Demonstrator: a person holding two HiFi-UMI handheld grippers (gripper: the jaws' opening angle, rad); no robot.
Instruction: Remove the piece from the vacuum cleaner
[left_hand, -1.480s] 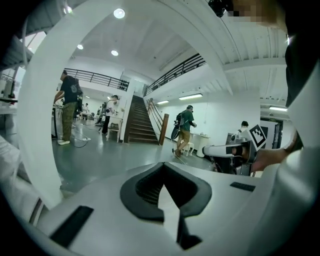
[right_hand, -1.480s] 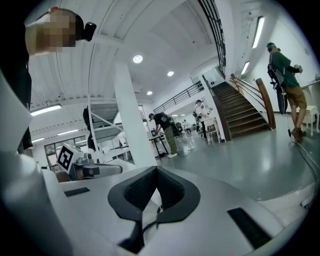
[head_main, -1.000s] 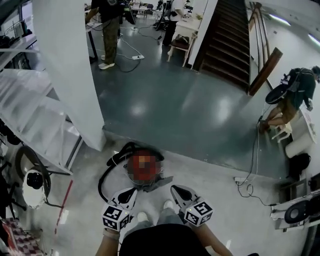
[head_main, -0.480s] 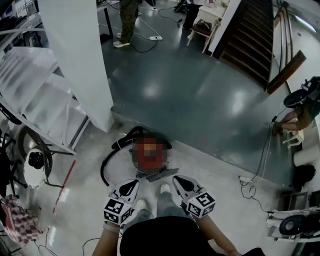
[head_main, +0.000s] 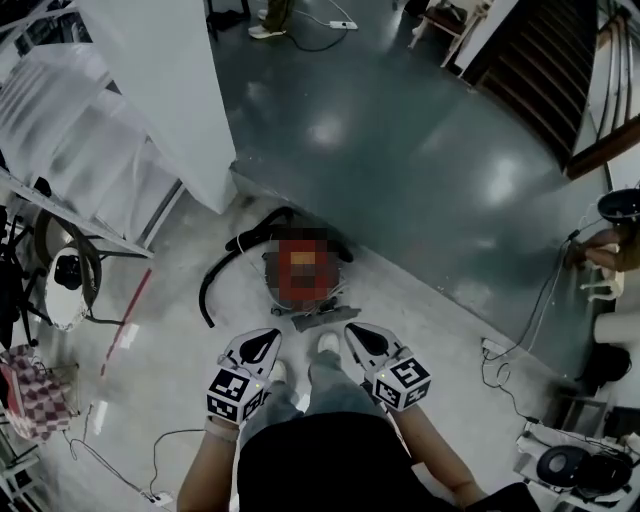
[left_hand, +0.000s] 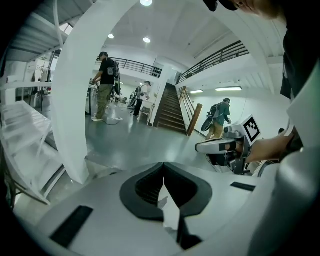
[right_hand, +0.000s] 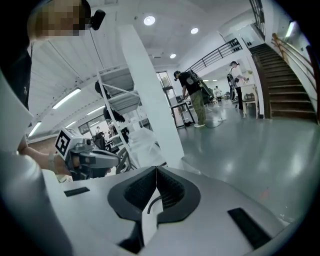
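The vacuum cleaner (head_main: 335, 252) stands on the pale floor just ahead of the person's shoes (head_main: 325, 343); a mosaic patch hides most of its red body. Its black hose (head_main: 212, 275) curls off to the left, and a grey part (head_main: 318, 316) juts out at its near side. My left gripper (head_main: 270, 338) and right gripper (head_main: 352, 331) hover side by side short of it, apart from it. Both are shut and hold nothing. In the left gripper view the jaws (left_hand: 163, 175) meet tip to tip, as they do in the right gripper view (right_hand: 156, 182).
A white pillar (head_main: 170, 90) and a plastic-wrapped rack (head_main: 60, 130) stand at the left, with a wheel-like device (head_main: 65, 275) and a red stick (head_main: 125, 325) below them. Beyond the vacuum the pale floor meets darker floor. Cables (head_main: 500, 365) lie at the right, stairs (head_main: 540, 50) far right.
The head view has tipped further down, so the vacuum cleaner and floor sit higher in the picture. Both grippers stay shut and side by side in front of the person.
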